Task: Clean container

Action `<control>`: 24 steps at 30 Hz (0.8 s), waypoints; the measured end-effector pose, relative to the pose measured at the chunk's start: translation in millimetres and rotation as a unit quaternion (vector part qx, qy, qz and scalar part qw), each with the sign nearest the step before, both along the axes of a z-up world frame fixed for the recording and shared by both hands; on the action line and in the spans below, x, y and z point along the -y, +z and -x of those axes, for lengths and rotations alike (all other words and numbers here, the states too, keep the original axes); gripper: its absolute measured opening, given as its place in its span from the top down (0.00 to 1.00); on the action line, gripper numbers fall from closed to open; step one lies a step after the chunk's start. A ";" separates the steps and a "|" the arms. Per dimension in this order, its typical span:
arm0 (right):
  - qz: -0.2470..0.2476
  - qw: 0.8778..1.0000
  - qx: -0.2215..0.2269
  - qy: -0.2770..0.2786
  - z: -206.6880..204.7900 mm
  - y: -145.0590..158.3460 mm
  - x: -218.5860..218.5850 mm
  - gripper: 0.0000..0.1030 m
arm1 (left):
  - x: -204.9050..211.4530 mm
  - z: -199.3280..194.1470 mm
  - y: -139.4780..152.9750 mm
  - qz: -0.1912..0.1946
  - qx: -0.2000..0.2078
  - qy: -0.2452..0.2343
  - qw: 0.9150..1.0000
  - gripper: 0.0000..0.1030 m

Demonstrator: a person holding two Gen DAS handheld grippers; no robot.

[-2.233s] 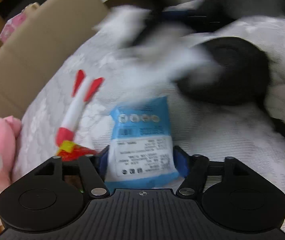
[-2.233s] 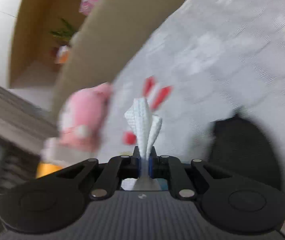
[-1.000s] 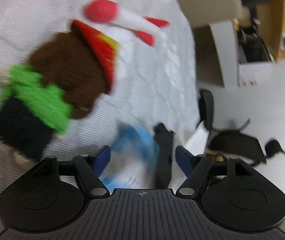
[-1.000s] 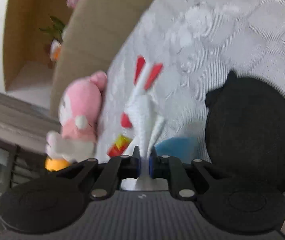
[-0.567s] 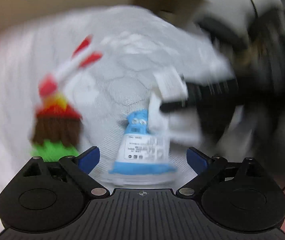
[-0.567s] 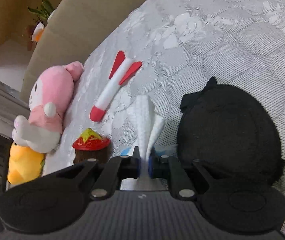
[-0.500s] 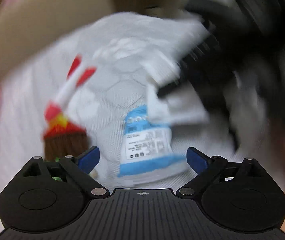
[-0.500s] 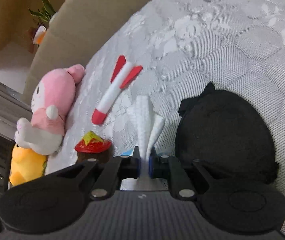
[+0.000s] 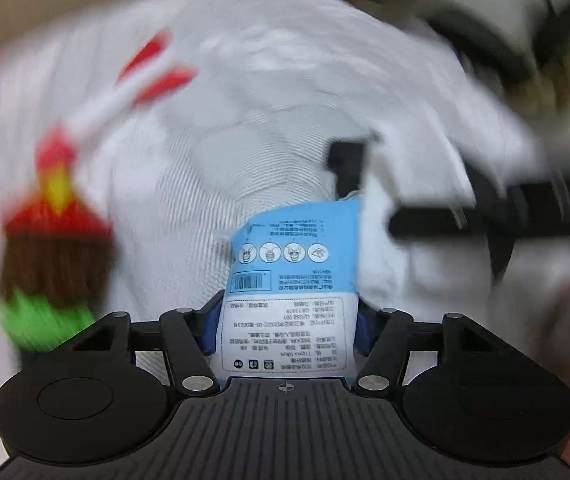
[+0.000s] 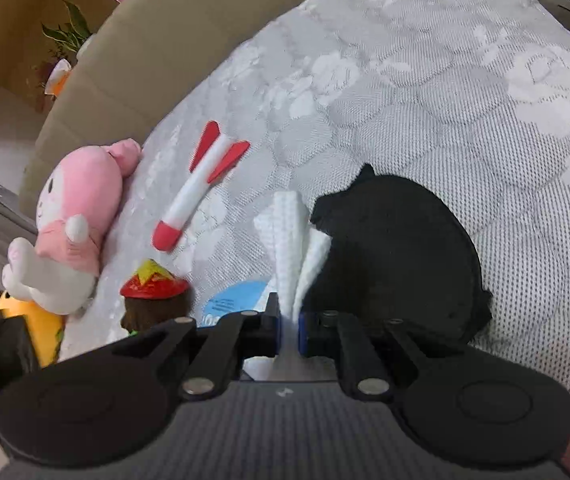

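Observation:
A blue and white wipes packet [image 9: 293, 264] stands between the blue pads of my left gripper [image 9: 287, 320]. The jaws are closing and both pads touch the packet's sides. The left wrist view is motion-blurred. My right gripper [image 10: 290, 324] is shut on a folded white wipe [image 10: 291, 240], which sticks up from its pads. Just right of the wipe, a black round container [image 10: 397, 256] lies on the white patterned cover [image 10: 445, 100]. A corner of the packet [image 10: 233, 300] shows left of the right gripper's fingers.
A red and white rocket toy [image 10: 201, 188], a pink plush [image 10: 77, 208], a yellow plush [image 10: 37, 324] and a brown toy with a red top [image 10: 153, 296] lie along the cover's left side. A cardboard wall [image 10: 157, 40] stands behind them.
The left gripper swung and rolled over the cover, stood wide with the packet lying between its jaws, then narrowed onto it. The right gripper kept the wipe and drifted only slightly.

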State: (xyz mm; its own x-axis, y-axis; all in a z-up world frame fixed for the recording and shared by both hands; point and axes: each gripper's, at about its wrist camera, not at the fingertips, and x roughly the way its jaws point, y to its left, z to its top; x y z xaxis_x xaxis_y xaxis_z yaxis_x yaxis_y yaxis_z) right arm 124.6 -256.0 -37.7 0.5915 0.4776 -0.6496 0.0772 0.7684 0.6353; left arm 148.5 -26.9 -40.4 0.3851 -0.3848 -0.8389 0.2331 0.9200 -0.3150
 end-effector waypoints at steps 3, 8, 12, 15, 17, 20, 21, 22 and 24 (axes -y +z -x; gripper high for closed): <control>-0.023 1.000 0.019 0.008 -0.3 4.9 3.8 0.89 | -38.2 -6.6 -3.7 0.144 -0.059 0.088 0.984 0.39; -0.042 0.999 0.008 0.031 -4.8 0.6 -9.2 0.89 | -74.6 -7.8 -7.3 0.177 -0.071 0.161 0.969 0.30; -0.016 0.998 -0.011 0.062 -12.2 -7.3 -34.4 0.89 | -98.1 -8.1 -10.5 0.173 -0.086 0.198 0.961 0.18; 0.029 0.996 -0.020 0.085 -15.5 -12.1 -51.7 0.89 | -111.8 -4.6 -12.3 0.183 -0.095 0.214 0.955 0.15; 0.058 0.994 -0.025 0.093 -15.6 -15.4 -58.2 0.89 | -114.5 -1.2 -13.4 0.191 -0.098 0.215 0.953 0.15; 0.078 0.992 -0.033 0.090 -14.7 -18.7 -56.6 0.89 | -107.4 2.2 -7.6 0.159 -0.080 0.182 0.967 0.10; 0.079 0.993 -0.035 0.084 -15.2 -19.7 -54.2 0.89 | -101.5 3.5 -4.5 0.141 -0.070 0.164 0.974 0.10; 0.076 0.994 -0.038 0.075 -15.4 -20.6 -50.2 0.89 | -95.4 6.0 -1.0 0.120 -0.060 0.144 0.980 0.09; 0.054 0.996 -0.039 0.061 -16.1 -20.8 -40.7 0.89 | -82.1 12.0 6.5 0.076 -0.037 0.102 0.991 0.09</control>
State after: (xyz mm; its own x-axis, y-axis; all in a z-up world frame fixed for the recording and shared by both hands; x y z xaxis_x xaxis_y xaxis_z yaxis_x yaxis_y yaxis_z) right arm 140.6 -215.3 -58.5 0.4791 0.4677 -0.7428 0.0255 0.8385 0.5443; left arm 136.5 55.2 -34.0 0.4076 -0.4291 -0.8060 0.0175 0.8862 -0.4630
